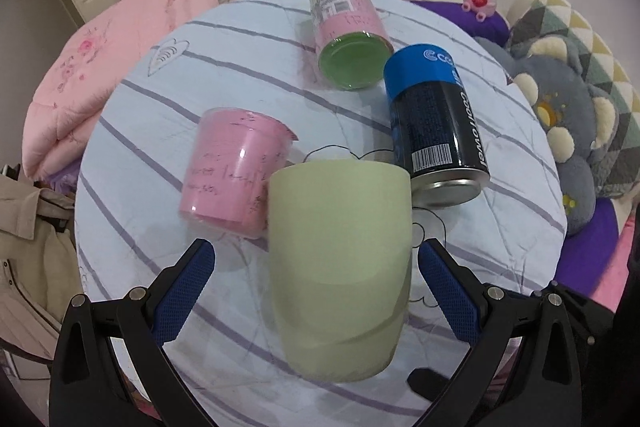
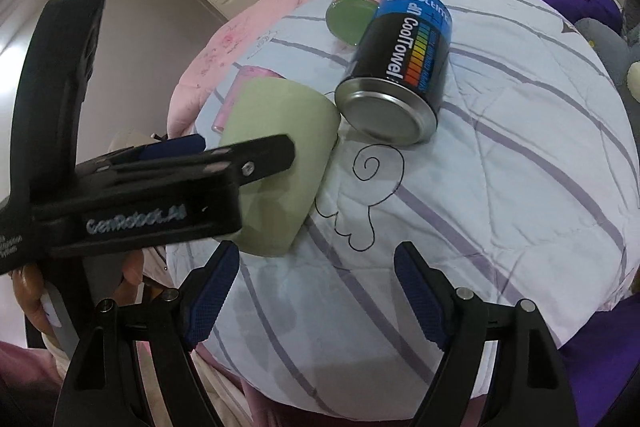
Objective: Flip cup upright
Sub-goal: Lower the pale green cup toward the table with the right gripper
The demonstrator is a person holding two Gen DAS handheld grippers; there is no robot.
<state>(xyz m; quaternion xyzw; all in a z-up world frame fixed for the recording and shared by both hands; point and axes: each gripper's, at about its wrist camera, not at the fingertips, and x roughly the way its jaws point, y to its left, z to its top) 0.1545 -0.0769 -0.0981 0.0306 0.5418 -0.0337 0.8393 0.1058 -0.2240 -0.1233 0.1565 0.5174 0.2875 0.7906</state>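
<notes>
Left wrist view: the left gripper (image 1: 316, 259) brackets the pale green cup (image 1: 340, 259), its fingers (image 1: 184, 291) spread wide, one on each side, with no visible contact. This straddle suits closing on the cup wall. The cup lies on the striped quilt (image 1: 500, 235), just beside the black CoolTowel can (image 1: 436, 123) and the pink cup (image 1: 236, 167). Its long axis runs from the gripper toward the can; which end is the mouth cannot be told. The right gripper (image 2: 316, 291) hangs apart from the can, fingers open and empty.
</notes>
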